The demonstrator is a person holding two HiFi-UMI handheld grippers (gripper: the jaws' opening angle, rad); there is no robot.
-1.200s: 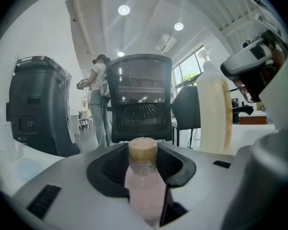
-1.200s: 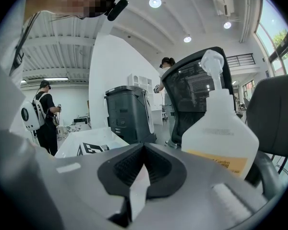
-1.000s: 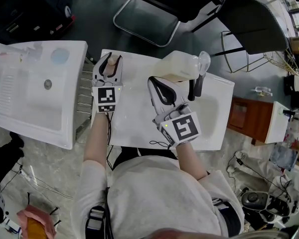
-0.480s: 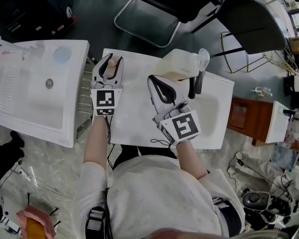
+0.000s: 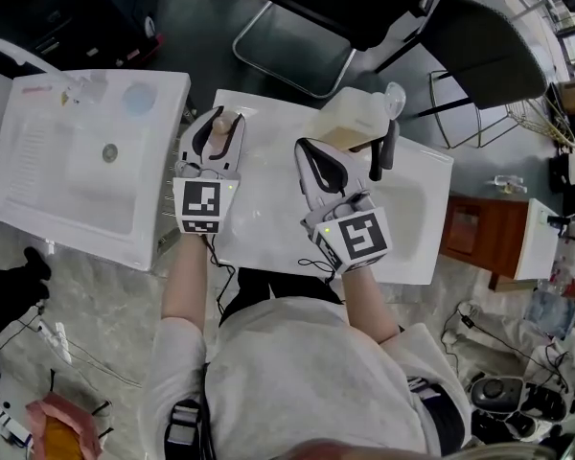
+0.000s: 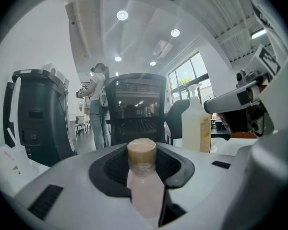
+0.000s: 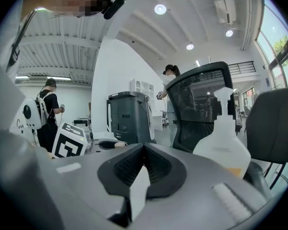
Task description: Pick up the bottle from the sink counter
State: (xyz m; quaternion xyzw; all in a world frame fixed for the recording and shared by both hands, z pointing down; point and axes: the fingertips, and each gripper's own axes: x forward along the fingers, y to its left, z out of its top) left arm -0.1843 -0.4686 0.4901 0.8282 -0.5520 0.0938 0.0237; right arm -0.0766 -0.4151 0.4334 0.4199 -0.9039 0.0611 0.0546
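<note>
L gripper (image 5: 218, 128) lay approx. level over sink counter's (image 5: 268, 214) left end, jaws clamped on upright tan-capped bottle (image 6: 142, 176). R gripper (image 5: 312, 153) lay over counter's middle, jaws pressed together, empty. Spray jug (image 5: 349, 123) stood at counter's far edge.

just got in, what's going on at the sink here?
A person works over the white sink counter with a gripper in each hand. The left gripper has its fingers closed on a small pale bottle with a tan cap, held upright. The right gripper is shut and empty beside it. A large spray bottle stands at the back of the counter, untouched.
</note>
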